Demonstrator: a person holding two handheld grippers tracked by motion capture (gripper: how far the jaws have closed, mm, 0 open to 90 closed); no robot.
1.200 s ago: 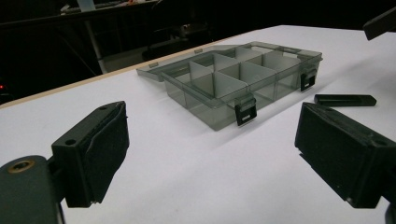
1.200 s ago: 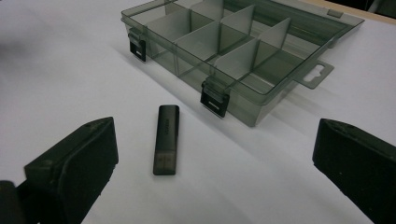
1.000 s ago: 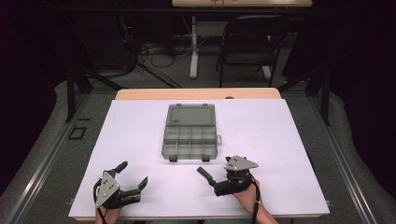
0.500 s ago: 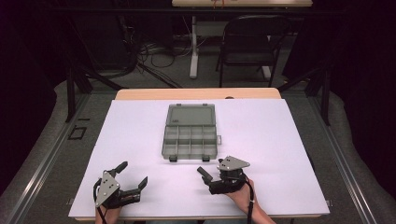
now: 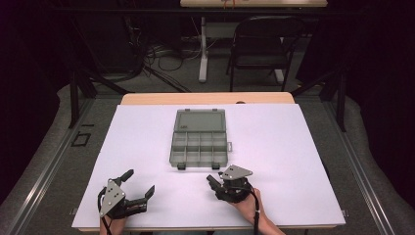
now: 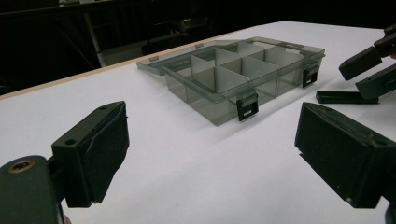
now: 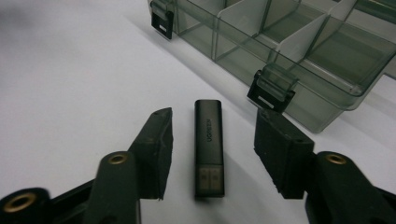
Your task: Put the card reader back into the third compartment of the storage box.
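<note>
A small black memory stick point(image 7: 208, 148) is seen lying flat on the white worktop point(image 5: 293, 147), just in front of the near long side of a clear grey compartment box point(image 5: 199, 147). In the right gripper view the stick lies between the two jaws of the right hand-held gripper point(image 7: 212, 154), its length running along them. The jaws have just been closing around it, yet a gap of bare worktop is left on each side — neither pad is pressed against the stick, so nothing is gripped.

The box stands open, its lid point(image 5: 200, 119) laid back flat on the far side, and its cells are divided by pale partitions. Two black latches hang from its near wall; one latch point(image 7: 272, 93) sits just beyond the tip of one jaw, close to the far end of the stick. The box wall itself is what stands nearest in the way, directly ahead of the stick.

The left hand-held gripper point(image 5: 139, 183) is held low over the near left part of the worktop, well apart from the box and the stick. Its jaws are spread wide and nothing is held between them. In the left gripper view the stick point(image 6: 346, 97) is seen beyond the box's corner, with the other gripper's jaws just above it.

Beyond the worktop, a folding chair point(image 5: 264, 46) and loose cables point(image 5: 161, 54) are seen on the dark floor.
</note>
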